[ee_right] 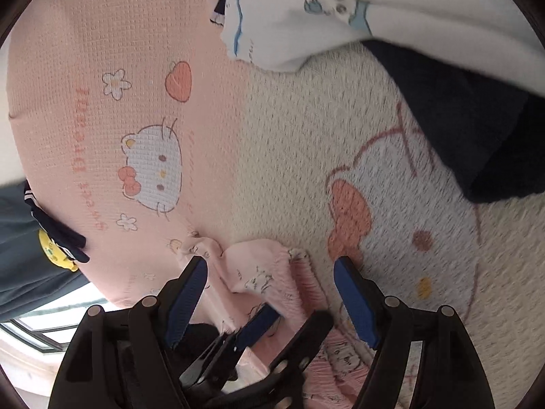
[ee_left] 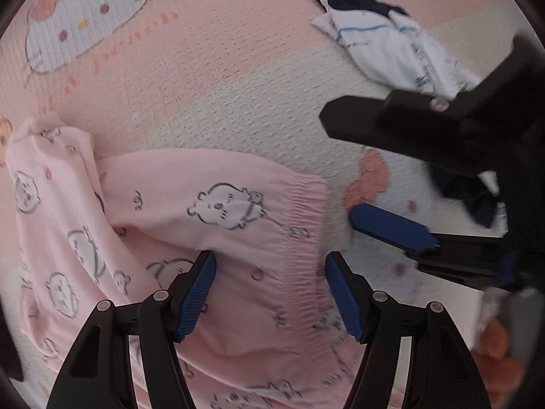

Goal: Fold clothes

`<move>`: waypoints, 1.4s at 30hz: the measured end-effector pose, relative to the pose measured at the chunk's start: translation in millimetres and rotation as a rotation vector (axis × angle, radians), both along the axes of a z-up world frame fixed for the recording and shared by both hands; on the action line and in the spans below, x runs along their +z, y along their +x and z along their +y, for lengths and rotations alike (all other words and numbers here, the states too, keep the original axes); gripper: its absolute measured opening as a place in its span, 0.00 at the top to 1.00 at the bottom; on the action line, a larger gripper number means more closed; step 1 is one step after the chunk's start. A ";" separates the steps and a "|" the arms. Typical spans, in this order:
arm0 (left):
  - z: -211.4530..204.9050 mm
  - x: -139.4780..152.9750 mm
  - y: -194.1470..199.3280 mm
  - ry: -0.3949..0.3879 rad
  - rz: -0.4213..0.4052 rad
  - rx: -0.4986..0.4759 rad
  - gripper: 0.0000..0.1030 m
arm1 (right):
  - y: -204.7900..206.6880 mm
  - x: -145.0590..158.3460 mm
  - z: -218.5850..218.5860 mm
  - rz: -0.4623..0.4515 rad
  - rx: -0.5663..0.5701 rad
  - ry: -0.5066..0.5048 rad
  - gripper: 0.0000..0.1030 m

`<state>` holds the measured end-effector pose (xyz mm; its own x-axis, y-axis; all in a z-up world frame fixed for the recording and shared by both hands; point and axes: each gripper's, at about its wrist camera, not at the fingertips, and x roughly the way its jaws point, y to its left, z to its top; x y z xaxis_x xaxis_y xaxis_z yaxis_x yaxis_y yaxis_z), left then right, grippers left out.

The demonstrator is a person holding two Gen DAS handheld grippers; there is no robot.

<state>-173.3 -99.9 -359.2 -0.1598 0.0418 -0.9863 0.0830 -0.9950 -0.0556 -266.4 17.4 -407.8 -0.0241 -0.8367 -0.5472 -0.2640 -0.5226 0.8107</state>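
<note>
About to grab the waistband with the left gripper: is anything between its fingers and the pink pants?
Nothing visible. The left gripper is open directly over the pink pants, its fingers straddling the elastic waistband. The right gripper sits off to the side, past the waistband edge, not in the path.

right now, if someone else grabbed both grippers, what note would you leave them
Left gripper: open, empty, above the pink pajama pants near the elastic waistband.
Right gripper: open, empty, just right of the waistband.
The pants lie bunched and crumpled on the cartoon-cat blanket; the white and navy garment lies loose further off.
Done: no fold visible.
Left: flatten and fold the pants, then the white and navy garment.
</note>
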 end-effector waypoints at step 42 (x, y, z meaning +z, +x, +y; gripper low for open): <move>-70.9 -5.2 24.5 0.464 0.139 0.305 0.80 | 29.1 13.7 -75.3 0.298 0.253 0.300 0.83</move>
<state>-148.8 -170.8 -364.4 -0.3597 0.3971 -0.8443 0.3232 -0.7958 -0.5120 -237.3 -57.9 -394.1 -0.0322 -0.6432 -0.7651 0.1219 -0.7623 0.6357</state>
